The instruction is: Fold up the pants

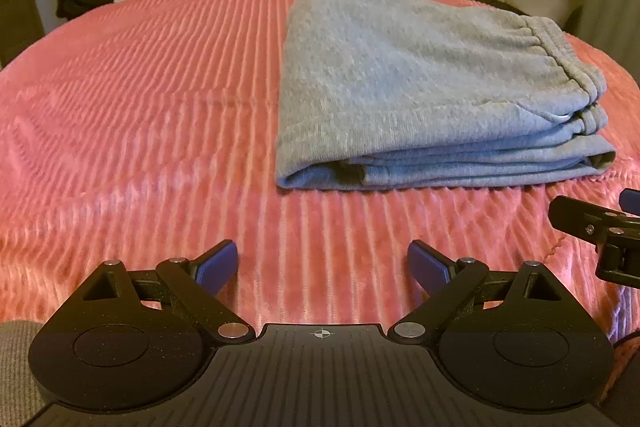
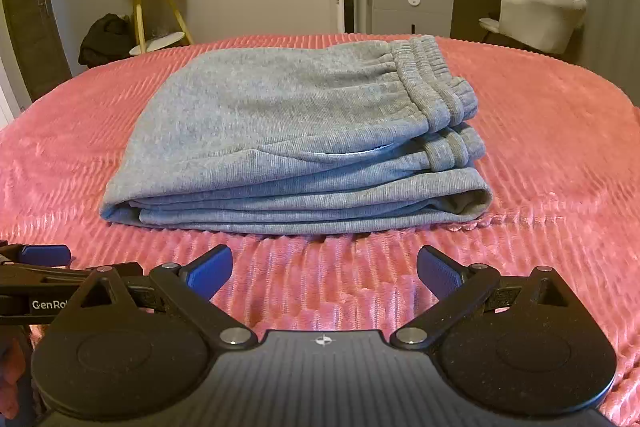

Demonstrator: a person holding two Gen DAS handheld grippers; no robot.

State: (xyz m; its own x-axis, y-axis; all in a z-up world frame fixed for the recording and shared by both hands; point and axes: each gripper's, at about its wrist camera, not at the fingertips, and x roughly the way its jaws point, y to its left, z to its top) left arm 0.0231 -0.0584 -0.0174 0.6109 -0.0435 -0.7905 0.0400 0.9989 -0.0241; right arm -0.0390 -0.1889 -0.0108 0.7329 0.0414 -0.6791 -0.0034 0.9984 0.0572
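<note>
The left gripper [image 1: 323, 267] hangs with its 2 blue pads spread wide, holding nothing; the right gripper [image 2: 325, 271] just beside it is likewise agape and empty. Ahead of both, apart from the fingertips, the grey pants [image 2: 296, 143] lie folded in a stack (waistband uppermost, toward the right) on the pink ribbed bedspread [image 1: 140, 99].
</note>
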